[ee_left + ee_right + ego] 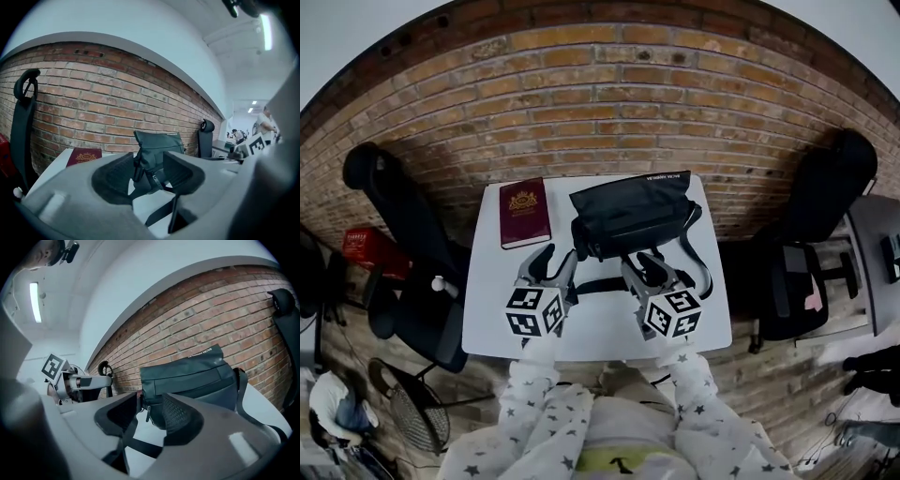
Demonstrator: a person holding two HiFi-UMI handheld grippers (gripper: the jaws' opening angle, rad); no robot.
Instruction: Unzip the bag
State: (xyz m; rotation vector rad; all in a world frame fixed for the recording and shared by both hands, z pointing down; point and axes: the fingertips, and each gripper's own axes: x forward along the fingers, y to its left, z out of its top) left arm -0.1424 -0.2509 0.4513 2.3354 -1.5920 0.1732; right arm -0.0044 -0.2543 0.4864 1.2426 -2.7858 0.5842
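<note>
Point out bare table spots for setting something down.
Bare: the left strip of the table below the red book, beside the left gripper; the near edge between it and the right gripper; the near right corner past the strap. Crowded: the far half, filled by book and bag, with the strap crossing mid-table.

Head view overhead; gripper views low, sharing the bag.

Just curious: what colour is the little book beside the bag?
The book is dark red with a gold crest; head view.
</note>
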